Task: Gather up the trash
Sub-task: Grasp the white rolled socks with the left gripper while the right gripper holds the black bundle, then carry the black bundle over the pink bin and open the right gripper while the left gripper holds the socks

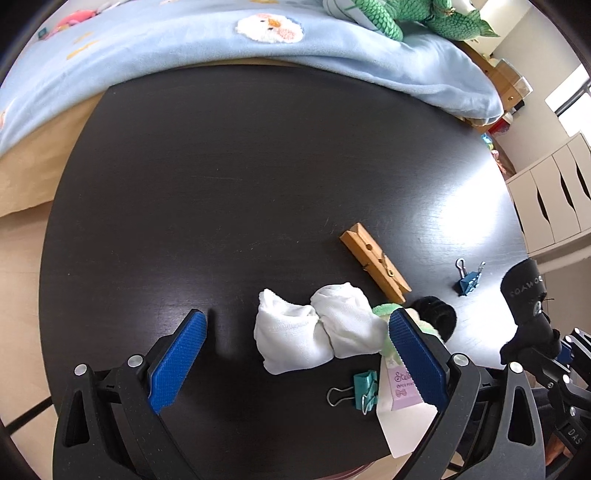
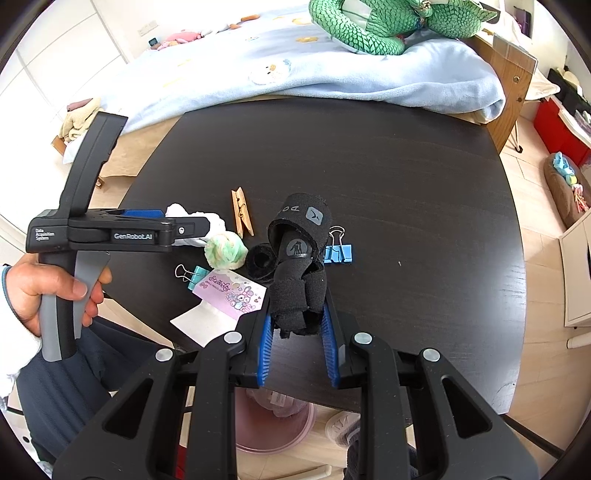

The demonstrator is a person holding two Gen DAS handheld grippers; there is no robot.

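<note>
- Right gripper: nearest item in the right wrist view; blue pads clamped on the lower end of a black strap, which stands up between them above the table's near edge.
- Bin: pinkish, on the floor below the near table edge, partly hidden by the right gripper; contents unclear.
- Left gripper: jaws wide apart, nothing between the pads, low over the table; the right pad overlaps the card.
- Left hand: wrapped round the left gripper's grey handle.
- Card: pink and white, printed with cartoon figures, at the near table edge, overhanging it.
- Teal clip: binder clip, touching the card's left side.
- Tissue: white, crumpled in two lumps, on the table just ahead of the left gripper.
- Green wad: pale green-and-white ball, beside the tissue.
- Black ring: fuzzy band, lying flat, just right of the green wad.
- Blue clip: binder clip, right of the strap.
- Peg: wooden clothespin, flat on the table beyond the tissue.
- Blanket: light blue, on the bed past the table's far edge.
- Green plush: scaly toy, on the blanket.
</note>
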